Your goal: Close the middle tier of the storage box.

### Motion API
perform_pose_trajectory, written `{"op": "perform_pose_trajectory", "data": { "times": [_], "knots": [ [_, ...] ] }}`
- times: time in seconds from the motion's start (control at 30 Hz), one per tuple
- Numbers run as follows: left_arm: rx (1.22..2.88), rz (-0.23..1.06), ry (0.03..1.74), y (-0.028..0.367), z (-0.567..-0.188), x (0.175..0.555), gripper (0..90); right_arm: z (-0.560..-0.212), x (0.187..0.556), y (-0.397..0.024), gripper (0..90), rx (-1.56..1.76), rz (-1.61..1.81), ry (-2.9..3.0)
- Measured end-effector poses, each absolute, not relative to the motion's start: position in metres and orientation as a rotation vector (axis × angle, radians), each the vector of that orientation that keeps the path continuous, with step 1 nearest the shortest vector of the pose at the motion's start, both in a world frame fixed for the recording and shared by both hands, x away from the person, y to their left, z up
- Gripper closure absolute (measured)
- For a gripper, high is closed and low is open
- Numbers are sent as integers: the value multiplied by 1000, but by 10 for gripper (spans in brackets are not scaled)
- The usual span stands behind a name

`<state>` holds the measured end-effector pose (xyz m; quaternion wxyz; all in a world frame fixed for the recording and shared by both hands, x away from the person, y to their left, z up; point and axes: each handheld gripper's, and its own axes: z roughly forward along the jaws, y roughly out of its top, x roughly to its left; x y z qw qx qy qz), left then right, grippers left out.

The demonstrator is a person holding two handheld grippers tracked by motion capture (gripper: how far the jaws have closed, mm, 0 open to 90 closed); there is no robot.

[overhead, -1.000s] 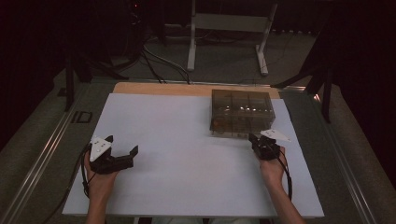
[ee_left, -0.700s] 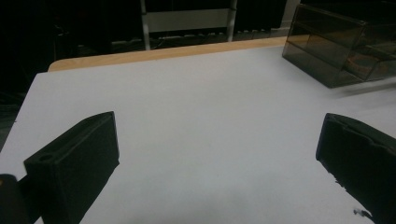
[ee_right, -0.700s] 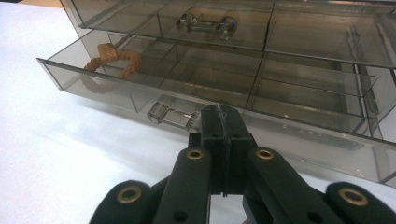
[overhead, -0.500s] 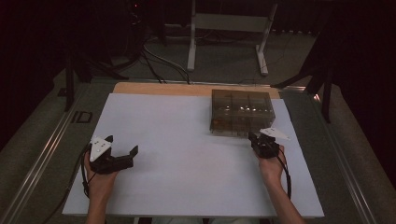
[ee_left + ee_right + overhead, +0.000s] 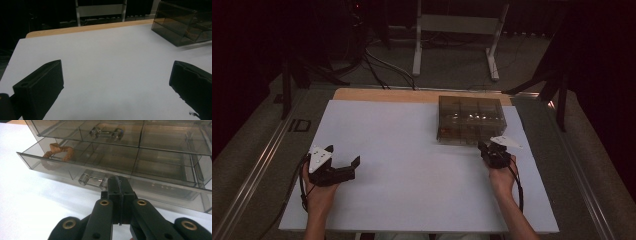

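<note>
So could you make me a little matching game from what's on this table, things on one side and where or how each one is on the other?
Things:
1. left gripper
2. right gripper
3. lower drawer
4. brown cord

States or places:
a. pulled partly out of the smoky clear organizer
b. jaws wide apart over bare white tabletop
c. lying in the lower drawer's left compartment
d. jaws pressed together, right by the lower drawer's clear handle

Pairs: 1-b, 2-d, 3-a, 4-c

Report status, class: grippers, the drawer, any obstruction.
Left gripper open, idle. Right gripper shut at lower drawer handle, nothing between jaws. Drawer slightly out, brown cord inside. No obstruction.
</note>
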<state>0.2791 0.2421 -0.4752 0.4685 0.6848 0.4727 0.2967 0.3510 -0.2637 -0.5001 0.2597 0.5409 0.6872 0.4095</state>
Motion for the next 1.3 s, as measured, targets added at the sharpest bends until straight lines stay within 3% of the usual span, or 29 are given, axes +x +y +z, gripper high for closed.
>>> {"op": "perform_pose_trajectory", "data": {
  "times": [1.3],
  "knots": [
    [1682, 732, 1159, 242, -476, 279, 9, -503, 375, -262, 900, 1516, 1102, 1826]
  ]
}}
